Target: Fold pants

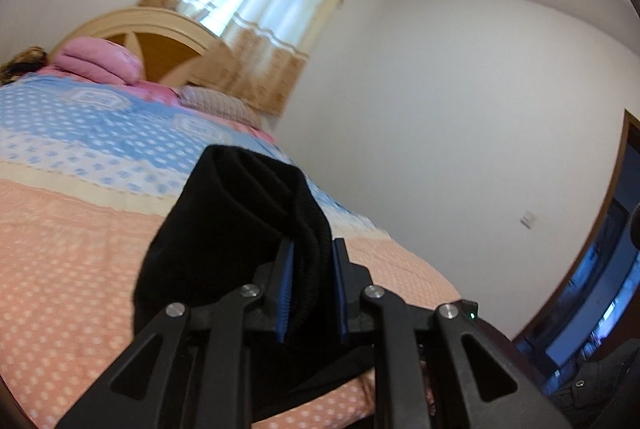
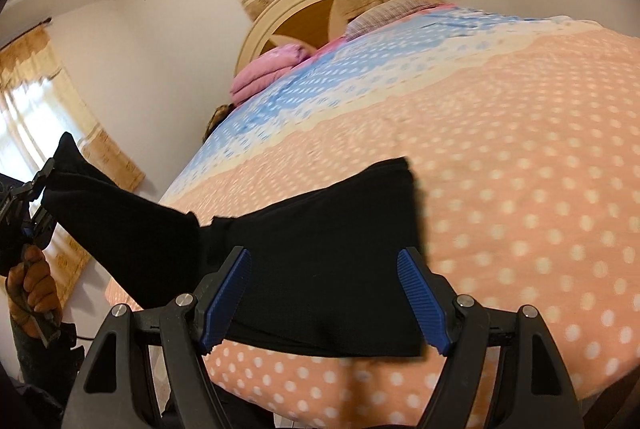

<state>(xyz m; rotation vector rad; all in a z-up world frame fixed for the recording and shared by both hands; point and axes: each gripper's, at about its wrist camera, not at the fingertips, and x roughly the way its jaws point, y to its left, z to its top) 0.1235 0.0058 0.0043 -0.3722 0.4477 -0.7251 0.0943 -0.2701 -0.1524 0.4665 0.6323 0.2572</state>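
Pants (image 2: 320, 249), a black knit pair of thick ribbed fabric, run across my field from left to right, and that long axis governs the coming move. At the left end, I have the left gripper (image 1: 311, 291) clamped on a bunched end of the garment: in the left wrist view its blue ribbed pads (image 1: 285, 297) stand close together with folds of black cloth pressed between them, and the fabric rises beyond the tips as a rolled hump. In the right wrist view that same left gripper (image 2: 38, 197) appears at the far left edge, raised above and beyond the side of the bed, so the cloth slopes down from it towards the mattress. Moving rightward, the garment meets the peach quilted bedspread with white dots (image 2: 520, 189) and lies flat on it near the front edge, its far corner pointing towards the headboard. The right gripper (image 2: 324, 297) hovers over this flat portion with its jaws spread wide; the black panel lies between and just beyond the two blue pads, and I see nothing held between them. I cannot tell whether the pads touch the cloth. My judgement: the lifted end lies to the left of the flat portion, so the fold calls for carrying the left gripper rightward along the long axis over the flat panel, which the right gripper is nearer to and can steady. Blur in both views limits finer detail.
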